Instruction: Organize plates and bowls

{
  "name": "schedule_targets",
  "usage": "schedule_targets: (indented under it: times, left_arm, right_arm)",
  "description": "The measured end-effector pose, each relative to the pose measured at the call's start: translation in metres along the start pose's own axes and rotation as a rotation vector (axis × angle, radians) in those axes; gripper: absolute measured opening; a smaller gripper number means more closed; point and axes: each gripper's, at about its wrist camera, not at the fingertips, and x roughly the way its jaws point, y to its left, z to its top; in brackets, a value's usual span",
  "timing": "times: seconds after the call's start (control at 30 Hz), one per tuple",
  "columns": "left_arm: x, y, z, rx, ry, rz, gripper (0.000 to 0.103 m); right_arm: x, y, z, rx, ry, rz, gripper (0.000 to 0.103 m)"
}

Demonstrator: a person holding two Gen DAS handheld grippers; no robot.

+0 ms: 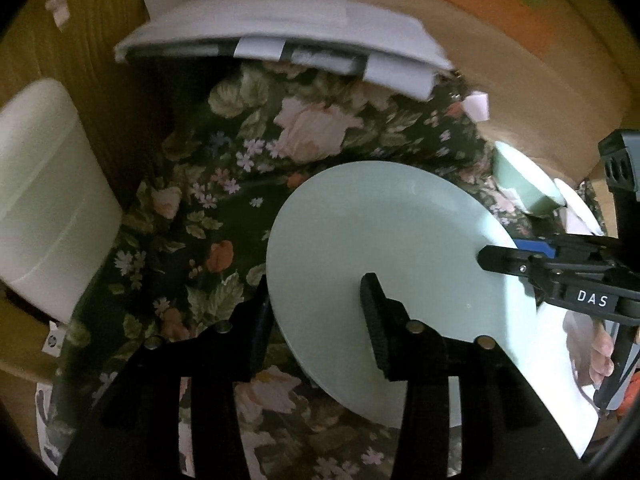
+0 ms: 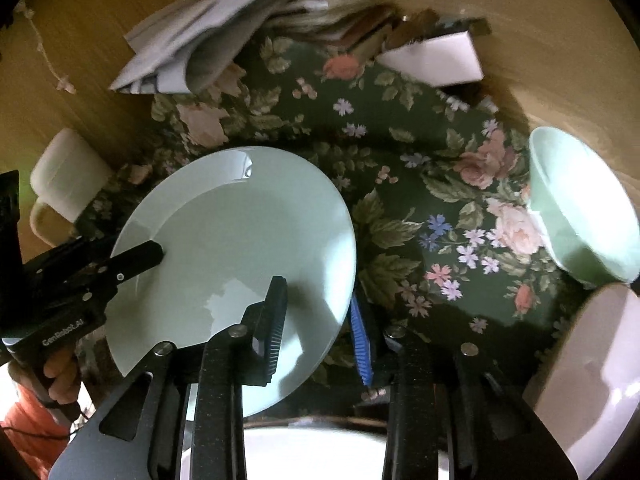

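Green: one plate (image 2: 240,240), one bowl (image 2: 580,208)

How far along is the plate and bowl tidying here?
Done: no finished stack is visible. In hand: the pale green plate sits between the jaws of both the left gripper and the right gripper, over the floral cloth. Left: the green bowl stands unstacked at the cloth's edge, and this plate needs placing.

Ahead of you the floral cloth (image 2: 400,128) on the surface lies bare past the plate (image 2: 240,248). Papers (image 2: 192,44) and a white box (image 2: 436,60) block the far edge, a white mug (image 2: 66,178) the left, and a green bowl (image 2: 580,204) the right.
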Motion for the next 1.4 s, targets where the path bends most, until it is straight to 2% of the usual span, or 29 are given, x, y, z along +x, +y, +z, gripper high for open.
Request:
schedule_targets:
  times: [0.47,0.8,1.4]
  left_arm:
    - [-0.049,-0.030,-0.008,0.040,-0.091,-0.050,0.043]
    - [-0.076,-0.057,-0.019,0.066,-0.142,-0.066,0.043]
    - [-0.097,-0.092,-0.051,0.087,-0.149,-0.110,0.043]
  right_arm:
    - [-0.065,-0.012,-0.024,0.018,-0.130,-0.002,0.027]
    - [-0.096,-0.004,-0.047,0.004,-0.201,-0.022,0.027]
    - [-0.136,-0.016,-0.098,0.035,-0.257,-0.017,0.028]
